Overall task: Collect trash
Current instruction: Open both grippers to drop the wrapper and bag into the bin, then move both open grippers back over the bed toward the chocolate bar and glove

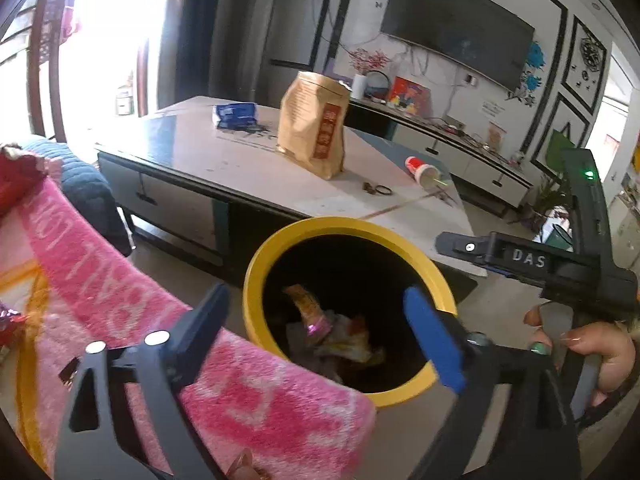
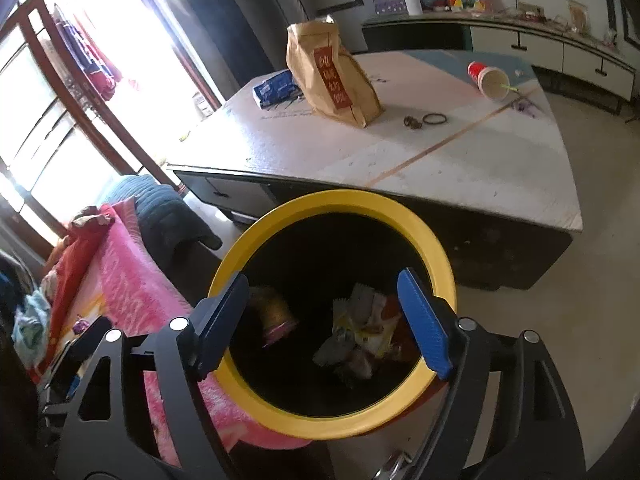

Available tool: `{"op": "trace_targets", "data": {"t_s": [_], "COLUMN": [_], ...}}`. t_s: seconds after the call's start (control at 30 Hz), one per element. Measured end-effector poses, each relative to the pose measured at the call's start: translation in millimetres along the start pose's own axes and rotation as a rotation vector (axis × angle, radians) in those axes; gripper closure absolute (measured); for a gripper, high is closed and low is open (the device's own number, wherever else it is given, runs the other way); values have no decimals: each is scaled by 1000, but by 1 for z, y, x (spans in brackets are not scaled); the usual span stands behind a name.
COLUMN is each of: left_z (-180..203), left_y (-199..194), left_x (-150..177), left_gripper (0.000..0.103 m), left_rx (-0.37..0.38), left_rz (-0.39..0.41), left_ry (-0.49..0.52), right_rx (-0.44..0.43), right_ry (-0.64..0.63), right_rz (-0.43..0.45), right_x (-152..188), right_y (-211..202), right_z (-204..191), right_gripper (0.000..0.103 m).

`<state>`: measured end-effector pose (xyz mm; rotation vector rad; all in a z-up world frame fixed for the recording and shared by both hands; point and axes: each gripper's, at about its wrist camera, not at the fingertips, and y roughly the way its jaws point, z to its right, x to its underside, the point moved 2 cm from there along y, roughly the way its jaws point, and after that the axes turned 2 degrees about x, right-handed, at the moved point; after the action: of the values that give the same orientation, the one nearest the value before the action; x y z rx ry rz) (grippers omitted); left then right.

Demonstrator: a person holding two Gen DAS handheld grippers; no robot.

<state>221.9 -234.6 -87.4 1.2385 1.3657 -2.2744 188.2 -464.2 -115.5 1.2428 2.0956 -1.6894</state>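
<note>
Both grippers hung over the yellow bin (image 2: 332,420), which stood on the floor between the pink blanket (image 1: 256,396) and the table (image 2: 400,152). The left gripper (image 1: 320,328) had its jaws spread wide with nothing in them, and the right gripper (image 2: 328,320) was the same. Down in the bin lay a pile of crumpled wrappers (image 2: 360,336), too mixed up to count. More trash was still on the table. There was one brown paper bag (image 2: 332,76) standing up, one red paper cup (image 2: 490,78) lying on its side with a straw, and one blue packet (image 2: 276,88) lying flat. One black ring (image 2: 435,119) and one small dark thing lay near the bag. The cup looked light and easy to squash, so a soft pinch on its rim or side would likely be best. The bag looked bigger and a bit stiff, and its folded top seemed the best place to grab. The packet looked thin and slippery.
</note>
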Motion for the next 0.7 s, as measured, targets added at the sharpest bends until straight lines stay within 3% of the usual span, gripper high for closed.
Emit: {"op": "trace_targets", "data": {"t_s": [0.2,0.7], "left_z": [-17,-74], "left_y": [-20,-88], "left_x": [1,5], "left_gripper": [8,8], "left_rx": [-51,-183], "left_rz": [51,171], "left_ry": [-33,-125], "right_rx": [-15,-180], "right_ry": [-78,-301], "right_rz": [27,54], "right_x": [4,39], "right_y": [-7,-28], "right_z": [-23,-116], "right_gripper": [34,30]}}
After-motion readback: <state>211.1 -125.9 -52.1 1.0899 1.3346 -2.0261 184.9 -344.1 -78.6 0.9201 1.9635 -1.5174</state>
